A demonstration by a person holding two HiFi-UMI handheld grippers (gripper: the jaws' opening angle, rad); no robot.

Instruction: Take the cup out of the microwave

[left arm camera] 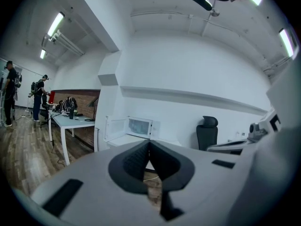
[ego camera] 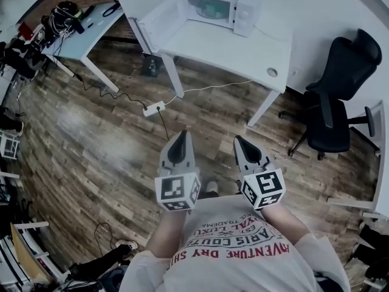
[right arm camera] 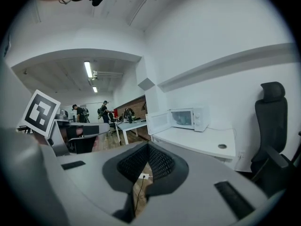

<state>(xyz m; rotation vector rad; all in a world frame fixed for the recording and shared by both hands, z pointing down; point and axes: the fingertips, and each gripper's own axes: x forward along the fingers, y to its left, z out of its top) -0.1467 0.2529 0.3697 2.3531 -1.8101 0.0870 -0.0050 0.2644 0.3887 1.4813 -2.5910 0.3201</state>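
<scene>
A white microwave (ego camera: 219, 10) stands on a white table (ego camera: 225, 47) at the far wall, its door (ego camera: 159, 18) swung open to the left. A pale greenish shape inside may be the cup; it is too small to tell. Both grippers are held out over the wooden floor, well short of the table. My left gripper (ego camera: 182, 134) is shut and empty. My right gripper (ego camera: 238, 139) is beside it, jaws also together with nothing in them. The left gripper (left arm camera: 149, 142) points at the microwave (left arm camera: 139, 126). The right gripper (right arm camera: 148, 145) has the microwave (right arm camera: 188, 118) to its right.
A black office chair (ego camera: 334, 102) stands right of the table. A power strip (ego camera: 153, 109) and its cable lie on the floor in front of the table. A second cluttered desk (ego camera: 85, 32) is at the left. People (left arm camera: 9, 98) stand far off left.
</scene>
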